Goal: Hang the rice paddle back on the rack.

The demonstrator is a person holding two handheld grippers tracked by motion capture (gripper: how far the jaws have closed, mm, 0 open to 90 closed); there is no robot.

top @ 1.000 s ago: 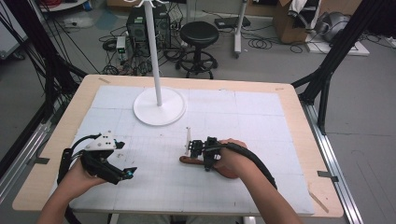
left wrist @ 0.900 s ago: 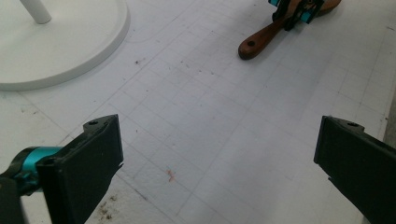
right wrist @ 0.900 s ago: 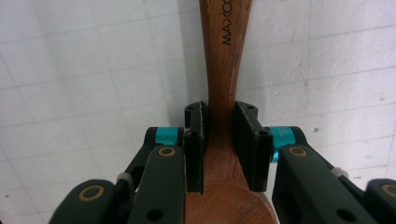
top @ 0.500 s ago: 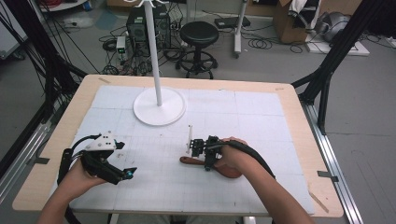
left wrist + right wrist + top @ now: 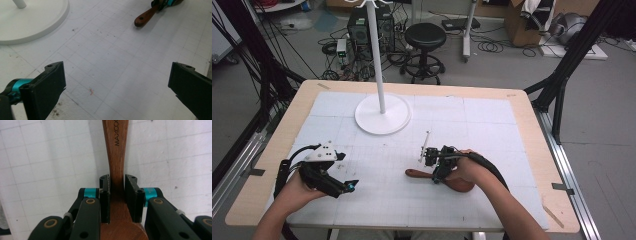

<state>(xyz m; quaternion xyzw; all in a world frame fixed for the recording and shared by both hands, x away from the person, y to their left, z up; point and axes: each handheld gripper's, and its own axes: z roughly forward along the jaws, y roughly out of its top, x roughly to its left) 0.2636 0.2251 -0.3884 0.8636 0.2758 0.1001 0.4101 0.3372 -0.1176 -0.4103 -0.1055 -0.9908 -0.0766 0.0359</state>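
The left tongs (image 5: pixel 348 186) hang idle with jaws wide apart over the bare table (image 5: pixel 492 120). The right tongs (image 5: pixel 117 195) are clamped on the neck of a wooden spoon (image 5: pixel 117 157) that lies flat on the table, so the grasp step looks done. Next comes a level lift, perhaps toward the white stand (image 5: pixel 382 112) beyond. The handle reads "MAXCOO", the rest cut off.

Overhead camera, two close gripper views
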